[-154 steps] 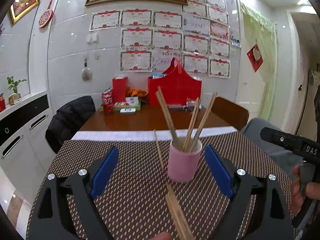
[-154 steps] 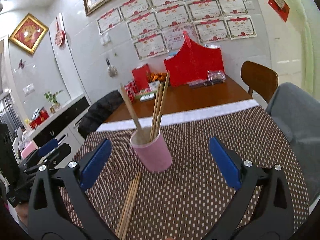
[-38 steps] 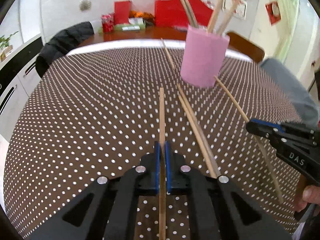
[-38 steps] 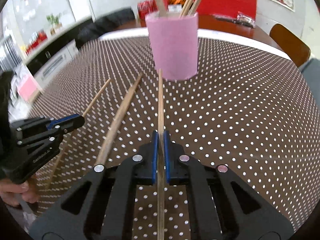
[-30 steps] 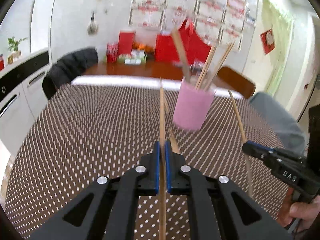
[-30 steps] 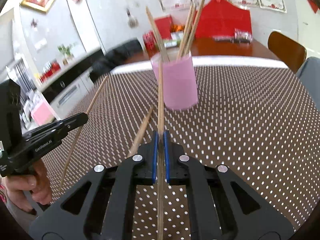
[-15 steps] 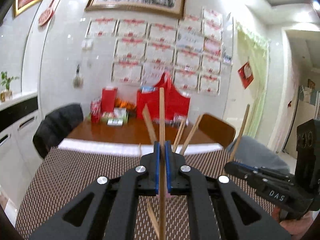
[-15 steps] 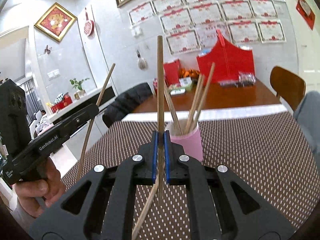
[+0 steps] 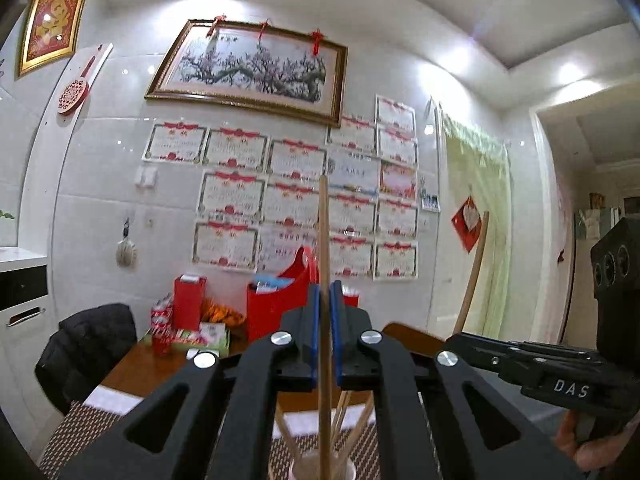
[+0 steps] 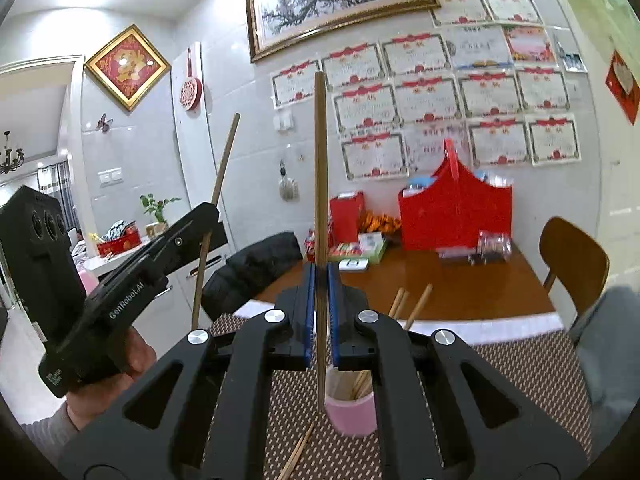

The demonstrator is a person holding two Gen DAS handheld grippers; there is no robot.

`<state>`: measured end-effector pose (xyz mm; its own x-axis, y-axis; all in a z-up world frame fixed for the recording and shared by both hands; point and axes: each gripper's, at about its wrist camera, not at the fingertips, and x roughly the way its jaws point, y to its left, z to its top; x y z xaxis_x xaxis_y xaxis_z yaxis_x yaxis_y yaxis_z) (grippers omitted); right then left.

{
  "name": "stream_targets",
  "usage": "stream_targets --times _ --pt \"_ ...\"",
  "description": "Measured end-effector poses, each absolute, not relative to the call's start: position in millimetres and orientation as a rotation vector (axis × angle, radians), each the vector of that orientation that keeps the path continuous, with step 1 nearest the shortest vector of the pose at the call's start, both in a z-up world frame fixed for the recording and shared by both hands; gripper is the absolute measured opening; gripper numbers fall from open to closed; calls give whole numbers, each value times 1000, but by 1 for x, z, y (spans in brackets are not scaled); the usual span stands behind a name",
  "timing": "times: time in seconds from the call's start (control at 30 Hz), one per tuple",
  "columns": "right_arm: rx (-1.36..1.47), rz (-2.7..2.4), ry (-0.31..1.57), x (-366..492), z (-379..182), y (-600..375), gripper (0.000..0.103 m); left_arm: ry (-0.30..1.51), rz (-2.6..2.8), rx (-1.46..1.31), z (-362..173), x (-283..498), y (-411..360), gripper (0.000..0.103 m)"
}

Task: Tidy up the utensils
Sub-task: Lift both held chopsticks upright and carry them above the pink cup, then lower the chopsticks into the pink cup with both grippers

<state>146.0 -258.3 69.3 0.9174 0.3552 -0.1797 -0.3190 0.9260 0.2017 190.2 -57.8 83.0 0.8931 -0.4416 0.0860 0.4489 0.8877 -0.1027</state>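
Note:
My left gripper [image 9: 325, 332] is shut on a wooden chopstick [image 9: 324, 248] and holds it upright, its lower end over the pink cup [image 9: 322, 470]. My right gripper [image 10: 320, 316] is shut on another chopstick [image 10: 319, 168], held upright with its lower tip just left of the pink cup [image 10: 351, 414]. Several chopsticks stand in the cup. Each gripper shows in the other's view, the right one [image 9: 456, 340] with its chopstick [image 9: 474, 268], the left one [image 10: 208, 216] with its chopstick [image 10: 218, 184]. Loose chopsticks [image 10: 298, 454] lie on the mat left of the cup.
The cup stands on a brown dotted mat [image 10: 532, 364] on a wooden table [image 10: 480, 284]. Red bags [image 10: 456, 212], boxes and snacks sit at the table's far end by the wall. A wooden chair [image 10: 576, 264] is at the right, a black jacket [image 10: 256, 268] on a chair at the left.
Both grippers have risen and tilted up with their chopsticks, from level over the mat to upright above the cup. The cup now sits low in both views.

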Motion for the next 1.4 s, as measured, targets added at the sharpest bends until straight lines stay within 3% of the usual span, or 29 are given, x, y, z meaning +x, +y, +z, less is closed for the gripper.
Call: stream_targets --times 0.27,0.73,1.4 --pt "142 334 199 180 83 -266 6 -97 -493 -151 79 231 -73 5" --pt "118 338 295 228 40 -260 6 26 -516 -207 4 302 -85 5" --pt "128 339 363 239 3 -257 6 47 -556 -253 -32 320 -92 5"
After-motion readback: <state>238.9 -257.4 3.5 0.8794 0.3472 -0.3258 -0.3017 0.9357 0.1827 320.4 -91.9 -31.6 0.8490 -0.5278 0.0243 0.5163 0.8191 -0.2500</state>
